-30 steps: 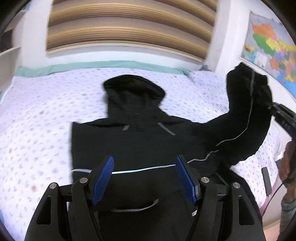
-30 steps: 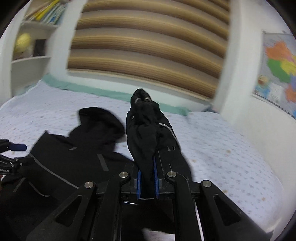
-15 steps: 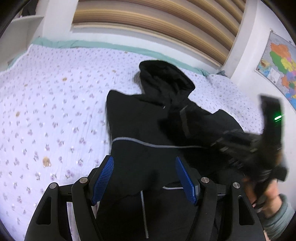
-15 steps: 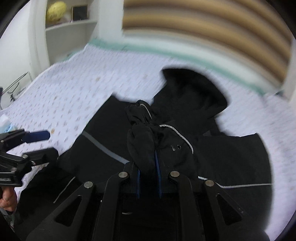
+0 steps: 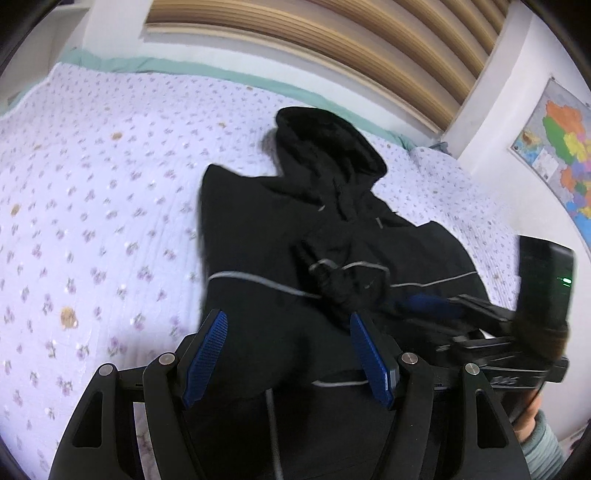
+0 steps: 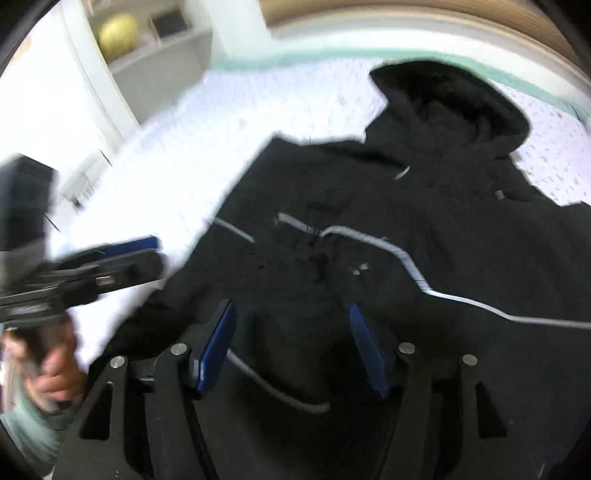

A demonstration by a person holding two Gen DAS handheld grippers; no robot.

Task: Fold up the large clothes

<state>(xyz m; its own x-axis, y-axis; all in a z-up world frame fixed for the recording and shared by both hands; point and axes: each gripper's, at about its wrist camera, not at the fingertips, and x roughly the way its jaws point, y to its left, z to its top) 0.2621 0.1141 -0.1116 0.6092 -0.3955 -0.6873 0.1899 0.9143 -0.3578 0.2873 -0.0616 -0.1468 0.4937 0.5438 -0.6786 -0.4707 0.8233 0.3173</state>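
Black hoodie point(image 5: 295, 229) lies on bed point(image 5: 92, 192) under both spread-apart claws.

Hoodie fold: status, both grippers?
Left gripper open, empty, over hoodie. Right gripper open, sleeve lying across hoodie's chest. Hoodie flat on bedspread, hood away. Nothing in the way.

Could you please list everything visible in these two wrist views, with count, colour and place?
hooded jacket: one, black with grey piping, spread on the bed, sleeve folded over its chest
bed cover: one, lilac floral, under the jacket
headboard: one, wood slats, behind the bed
map: one, multicoloured, wall at far right
shelf: one, white, holding a yellow ball
left gripper: black, blue pads, open above the jacket
right gripper: same, open over the folded sleeve
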